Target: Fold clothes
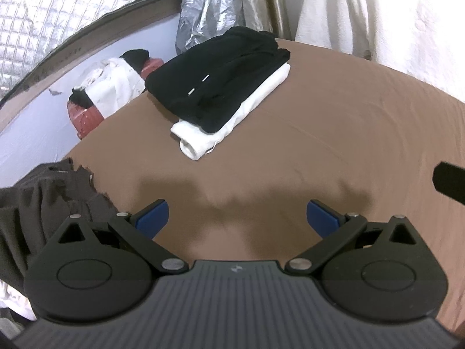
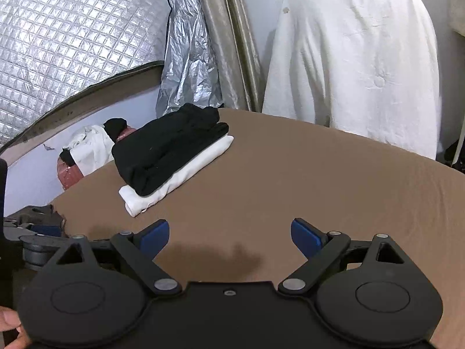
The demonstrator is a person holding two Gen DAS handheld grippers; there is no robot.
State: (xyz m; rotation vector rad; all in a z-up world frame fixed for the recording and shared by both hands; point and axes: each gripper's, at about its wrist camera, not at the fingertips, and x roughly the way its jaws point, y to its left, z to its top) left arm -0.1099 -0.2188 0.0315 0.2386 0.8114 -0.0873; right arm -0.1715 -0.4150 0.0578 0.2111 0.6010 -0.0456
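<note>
A folded black garment [image 1: 216, 80] lies on top of a folded white garment [image 1: 232, 122] on the brown sheet [image 1: 319, 133], far left of centre. The stack also shows in the right wrist view, black [image 2: 162, 148] on white [image 2: 180, 174]. A crumpled dark grey-brown garment [image 1: 43, 203] lies at the sheet's left edge, beside my left gripper [image 1: 237, 218], which is open and empty over the sheet. My right gripper [image 2: 230, 235] is open and empty over the sheet, well short of the stack. The left gripper's body shows at the left edge of the right wrist view [image 2: 37, 241].
A white cloth [image 2: 354, 67] hangs behind the far edge of the bed. Silver quilted foil [image 2: 72, 37] and a crinkled silver sheet [image 2: 189, 67] stand at the back left. A red basket [image 1: 85, 116] with white and black clothes sits beyond the left edge.
</note>
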